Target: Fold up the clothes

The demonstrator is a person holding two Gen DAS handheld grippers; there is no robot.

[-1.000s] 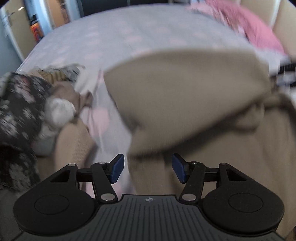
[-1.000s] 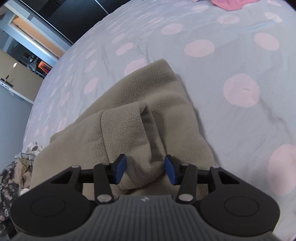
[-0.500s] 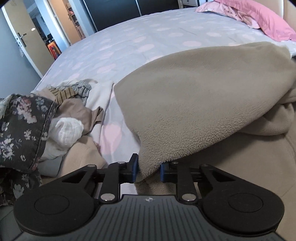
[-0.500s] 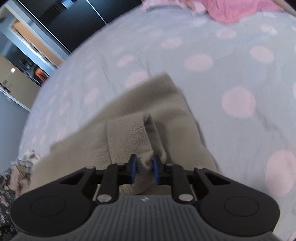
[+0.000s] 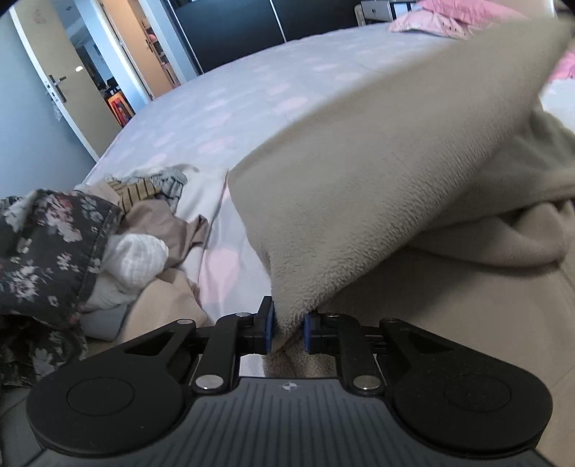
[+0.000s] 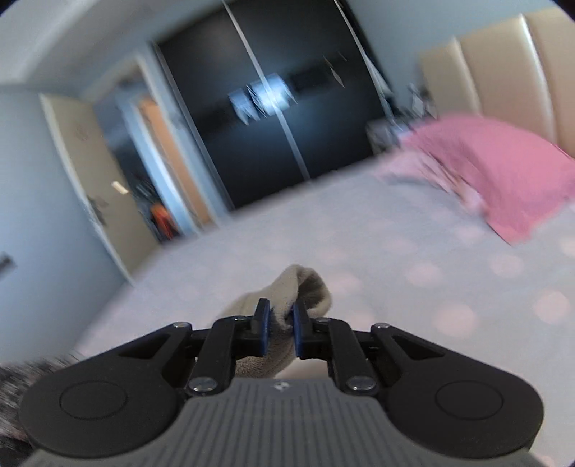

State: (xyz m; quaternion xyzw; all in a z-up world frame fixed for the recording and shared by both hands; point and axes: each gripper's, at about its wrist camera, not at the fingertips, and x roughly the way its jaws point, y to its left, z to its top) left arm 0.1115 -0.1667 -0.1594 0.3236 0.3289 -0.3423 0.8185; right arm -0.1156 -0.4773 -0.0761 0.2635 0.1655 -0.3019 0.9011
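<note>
In the left wrist view, the left gripper (image 5: 287, 328) sits at the lower centre of the frame. Its jaws are closing, and the blue pads (image 5: 266, 328) already press on a corner of the beige fleece garment (image 5: 377, 172). From this pinched corner the fleece rises as a wide sheet toward the upper right of the frame, where its far end is blurred. More of the same fleece lies in loose folds on the right side, under the lifted sheet.

At the left of this frame there is a pile of other clothes (image 5: 118, 230): a dark cloth with a flower print (image 5: 46, 251), a white bundled piece (image 5: 138, 257), a striped piece and some light brown fabric. The pile rests on the bed (image 5: 251, 100), which has a pale cover with pink dots. An open door (image 5: 68, 82) is at the upper left, and a pink pillow (image 5: 435, 19) lies at the top right edge.

In the right wrist view, the right gripper (image 6: 280, 325) is at the lower centre. Its jaws are also closing, and the pads hold a bunched fold of the fleece, which sticks up a little above the fingertips. Behind it the dotted bed cover spreads across the middle of the frame, a pink pillow is at the right, and a dark wardrobe (image 6: 273, 118) stands at the top centre. This view is blurred.
</note>
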